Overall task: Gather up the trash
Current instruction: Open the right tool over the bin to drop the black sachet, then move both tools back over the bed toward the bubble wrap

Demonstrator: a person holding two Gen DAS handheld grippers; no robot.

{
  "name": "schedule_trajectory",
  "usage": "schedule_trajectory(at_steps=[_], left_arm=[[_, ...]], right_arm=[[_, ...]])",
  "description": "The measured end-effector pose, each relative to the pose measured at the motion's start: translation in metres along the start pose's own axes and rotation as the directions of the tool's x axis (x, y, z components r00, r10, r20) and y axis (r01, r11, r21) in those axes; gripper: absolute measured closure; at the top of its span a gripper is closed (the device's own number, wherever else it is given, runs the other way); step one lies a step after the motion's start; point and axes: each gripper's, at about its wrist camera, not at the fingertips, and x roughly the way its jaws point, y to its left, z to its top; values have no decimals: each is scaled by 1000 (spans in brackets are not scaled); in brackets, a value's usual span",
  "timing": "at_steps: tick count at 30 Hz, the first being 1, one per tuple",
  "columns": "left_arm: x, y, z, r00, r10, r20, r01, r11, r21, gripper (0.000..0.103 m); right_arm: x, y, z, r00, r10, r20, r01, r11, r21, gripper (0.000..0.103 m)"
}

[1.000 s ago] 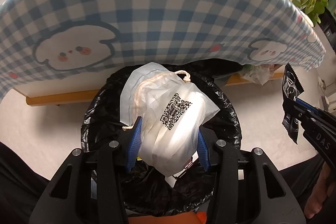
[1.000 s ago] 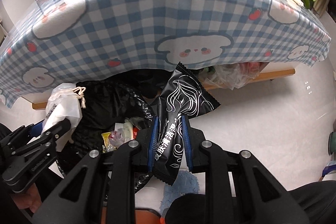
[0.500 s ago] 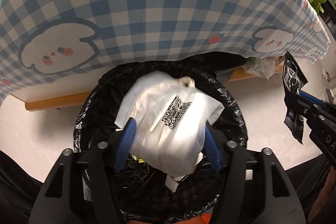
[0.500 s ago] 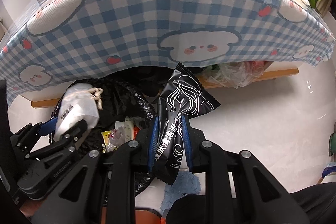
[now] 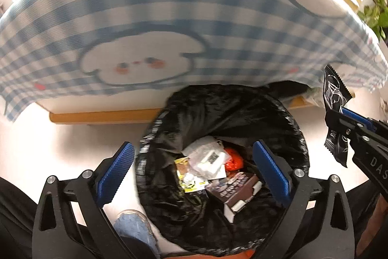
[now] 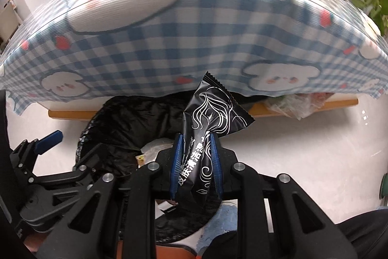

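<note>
**Over the bin: one bag dropped, one packet held**

Above the black-lined trash bin [image 5: 218,118], the left gripper [image 5: 194,169] had just been opening; its jaws stood spread wide with nothing between them. A white bag [image 5: 207,158] lay inside the bin among other rubbish. Beside the bin's right edge, the right gripper [image 6: 195,159] pinched a black packet [image 6: 213,118], held upright before the checked tablecloth [image 6: 169,40].

A black-lined bin [image 5: 242,113] stands on the pale floor [image 5: 72,142].
</note>
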Motion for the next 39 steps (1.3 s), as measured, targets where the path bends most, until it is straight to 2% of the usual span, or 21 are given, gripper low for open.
schedule_trajectory(at_steps=[10,18,24,29,32,36,39], left_arm=[[-13,62,-2,999,44,13,-43,997,-67,6],[-18,87,-4,998,54,13,-52,994,-94,6],[-20,97,-3,998,62,12,-60,992,-110,6],[-23,99,0,998,63,18,-61,992,-109,6],[-24,96,1,998,65,21,-62,992,-106,6],[-27,96,3,998,66,24,-64,992,-106,6],[-34,96,4,998,63,29,-60,993,-106,6]], right_arm=[[10,56,6,999,45,-17,-46,997,-65,80],[21,84,5,998,55,-41,-59,992,-108,78],[23,93,3,998,57,-41,-62,989,-133,63],[22,93,2,997,61,-39,-66,988,-140,57],[21,91,1,998,61,-33,-65,988,-139,49],[16,87,1,998,63,-19,-65,989,-130,33],[10,83,2,998,61,-9,-61,991,-121,25]])
